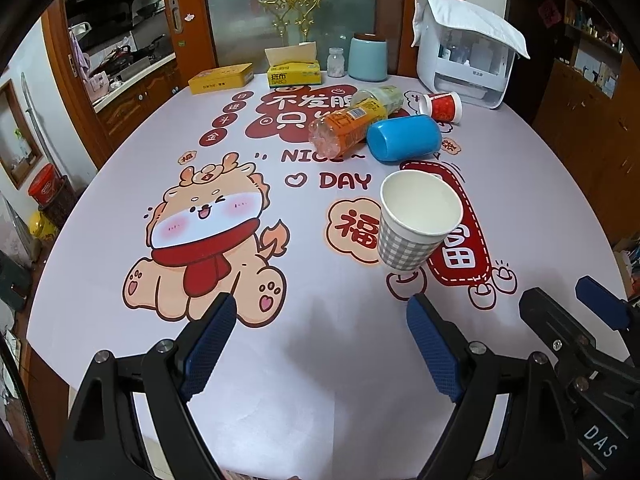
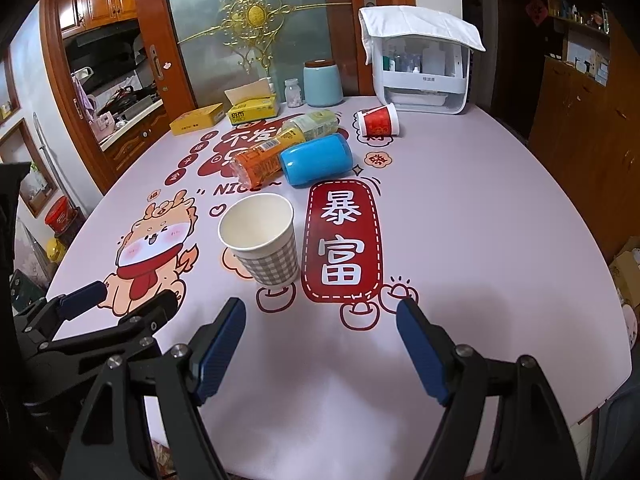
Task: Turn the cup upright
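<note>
A grey checked paper cup point(image 1: 416, 224) stands upright on the table, mouth up and empty; it also shows in the right wrist view point(image 2: 264, 240). My left gripper point(image 1: 320, 312) is open and empty, a little short of the cup and to its left. My right gripper point(image 2: 320, 316) is open and empty, short of the cup and to its right. The right gripper also shows at the right edge of the left wrist view point(image 1: 560, 300). The left gripper shows at the left edge of the right wrist view point(image 2: 136, 292).
Behind the cup lie a blue cup point(image 1: 404, 136) on its side, an orange bottle point(image 1: 344, 128), a pale bottle point(image 1: 380, 98) and a red paper cup point(image 1: 442, 106). At the back stand a tissue box point(image 1: 294, 72), yellow tin point(image 1: 220, 79), blue canister point(image 1: 368, 58) and white organiser point(image 1: 464, 60).
</note>
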A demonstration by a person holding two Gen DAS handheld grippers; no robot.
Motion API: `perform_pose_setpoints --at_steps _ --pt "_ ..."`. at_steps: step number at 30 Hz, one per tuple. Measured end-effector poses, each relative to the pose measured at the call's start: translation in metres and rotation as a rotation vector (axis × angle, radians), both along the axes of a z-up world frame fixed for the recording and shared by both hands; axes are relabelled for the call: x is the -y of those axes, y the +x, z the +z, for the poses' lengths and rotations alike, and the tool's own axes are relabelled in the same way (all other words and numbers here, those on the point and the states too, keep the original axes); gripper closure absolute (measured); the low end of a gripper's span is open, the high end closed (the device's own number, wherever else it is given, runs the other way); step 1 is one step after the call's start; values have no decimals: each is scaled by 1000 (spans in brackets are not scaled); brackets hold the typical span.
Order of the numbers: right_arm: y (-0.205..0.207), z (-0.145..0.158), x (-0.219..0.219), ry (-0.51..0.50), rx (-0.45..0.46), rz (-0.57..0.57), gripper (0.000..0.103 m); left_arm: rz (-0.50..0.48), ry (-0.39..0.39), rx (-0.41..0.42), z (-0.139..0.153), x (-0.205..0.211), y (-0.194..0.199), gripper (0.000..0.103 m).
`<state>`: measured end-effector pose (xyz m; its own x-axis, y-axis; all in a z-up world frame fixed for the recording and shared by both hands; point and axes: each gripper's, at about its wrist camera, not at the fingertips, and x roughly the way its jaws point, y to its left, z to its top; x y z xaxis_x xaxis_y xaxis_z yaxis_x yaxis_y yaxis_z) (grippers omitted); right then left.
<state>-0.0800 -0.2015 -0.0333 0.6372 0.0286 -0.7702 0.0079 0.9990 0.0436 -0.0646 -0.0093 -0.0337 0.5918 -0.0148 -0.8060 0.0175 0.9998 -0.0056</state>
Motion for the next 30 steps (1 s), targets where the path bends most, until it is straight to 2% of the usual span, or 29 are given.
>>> perform_pose_setpoints --at_steps 30 --pt "-5 8 5 -21 24 -28 25 -17 -18 5 1 9 2 17"
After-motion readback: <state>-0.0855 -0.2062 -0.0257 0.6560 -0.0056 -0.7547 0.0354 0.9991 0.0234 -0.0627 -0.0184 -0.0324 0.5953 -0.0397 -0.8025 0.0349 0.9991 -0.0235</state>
